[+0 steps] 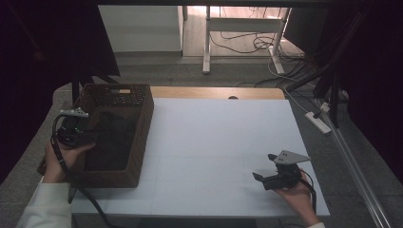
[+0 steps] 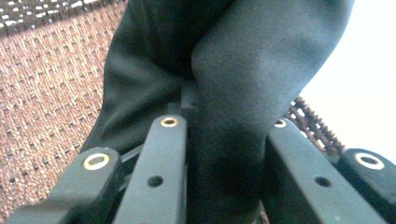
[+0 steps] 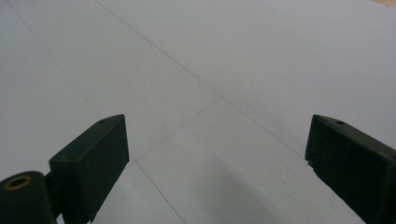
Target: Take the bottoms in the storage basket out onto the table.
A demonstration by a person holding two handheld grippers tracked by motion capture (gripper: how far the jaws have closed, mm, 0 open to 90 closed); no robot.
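My left claw [image 2: 224, 140] was clamped on a fold of black cloth [image 2: 261, 70], the dark fabric bunched up tight between its two jaws and rising above them in the left gripper view. Behind the cloth I could see brown woven wicker on the left of that view, and a strip of the same weave poking out at the right against the pale surface beyond. From the high view, that left claw [image 1: 92, 137] sat inside the basket [image 1: 142, 142], reaching in over its near-left wall, with my left hand [image 1: 59, 159] wrapped around the grip and its cable trailing down past my white sleeve [image 1: 45, 206]. The cloth [image 1: 114, 140] lay as a dark heap on the basket floor. The basket stood on the left end of the worktop [image 1: 214, 142], which was covered in white sheeting with faint seam lines. My right claw [image 3: 215, 158] was spread wide and held nothing, its jaws far apart over the bare white surface in the right gripper view. In the high view it [image 1: 263, 168] rested low near the front right corner of the worktop, in my right hand [image 1: 297, 192], well apart from the basket.
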